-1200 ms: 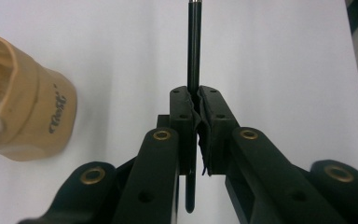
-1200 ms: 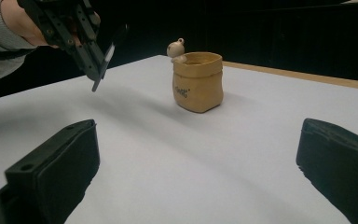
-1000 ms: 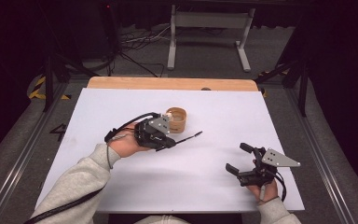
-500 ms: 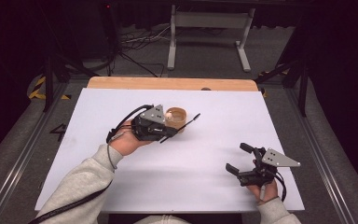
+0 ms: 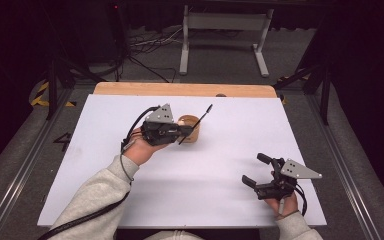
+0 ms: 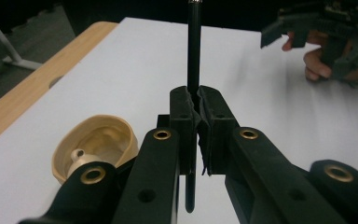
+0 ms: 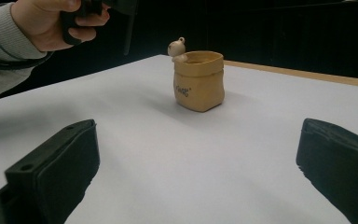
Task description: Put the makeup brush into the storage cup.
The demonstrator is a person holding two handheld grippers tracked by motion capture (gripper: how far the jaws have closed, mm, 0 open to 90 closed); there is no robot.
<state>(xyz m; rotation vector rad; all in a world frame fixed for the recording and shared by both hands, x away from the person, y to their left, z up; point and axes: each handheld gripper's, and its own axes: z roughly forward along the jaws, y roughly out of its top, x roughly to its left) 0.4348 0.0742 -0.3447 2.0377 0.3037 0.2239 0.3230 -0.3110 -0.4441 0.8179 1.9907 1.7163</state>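
While clamped: left hand-held gripper [image 5: 182,131] grips the black pen [image 6: 194,56].
Pen axis: tilted over the sack-shaped pen holder [image 7: 199,80], just beside its rim.
Right hand-held gripper [image 5: 254,170]: open, well apart from holder.

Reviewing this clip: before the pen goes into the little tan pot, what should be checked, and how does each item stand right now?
1. Left gripper shut on the black pen: ok.
2. Pen clamped mid-shaft, both ends free: ok.
3. Tan sack-shaped pot upright, mouth open: ok.
4. Pen tip over the pot mouth: not ok, it points up and away.
5. Right gripper open, apart from the pot: ok.
6. Pot interior empty: cannot tell fully.
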